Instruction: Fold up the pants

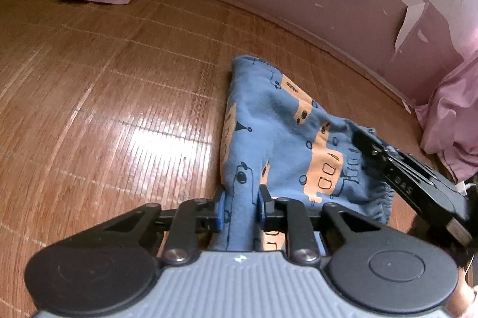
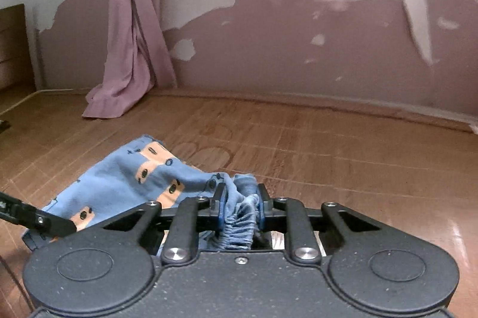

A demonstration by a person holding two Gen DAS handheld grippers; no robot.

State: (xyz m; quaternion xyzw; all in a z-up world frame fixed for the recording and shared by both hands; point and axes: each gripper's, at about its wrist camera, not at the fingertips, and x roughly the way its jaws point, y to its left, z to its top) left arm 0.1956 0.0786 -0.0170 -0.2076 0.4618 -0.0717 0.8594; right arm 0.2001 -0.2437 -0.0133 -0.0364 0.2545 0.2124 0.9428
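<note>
Small blue pants [image 1: 280, 127] with orange vehicle prints lie bunched on a woven bamboo mat. My left gripper [image 1: 240, 209] is shut on a fold of the blue cloth near the bottom of its view. The right gripper [image 1: 363, 143] reaches in from the right and bites the elastic waistband. In the right wrist view the same pants [image 2: 125, 183] spread to the left, and my right gripper [image 2: 240, 209] is shut on the gathered waistband. The left gripper's finger [image 2: 35, 219] shows at the left edge, over the cloth.
A pink wall [image 2: 283, 49] with peeling paint runs along the mat's far edge. A mauve curtain [image 2: 131, 43] hangs down onto the mat at the back left. More pink cloth [image 1: 454, 124] is heaped at the right. Bare mat [image 1: 104, 109] stretches to the left.
</note>
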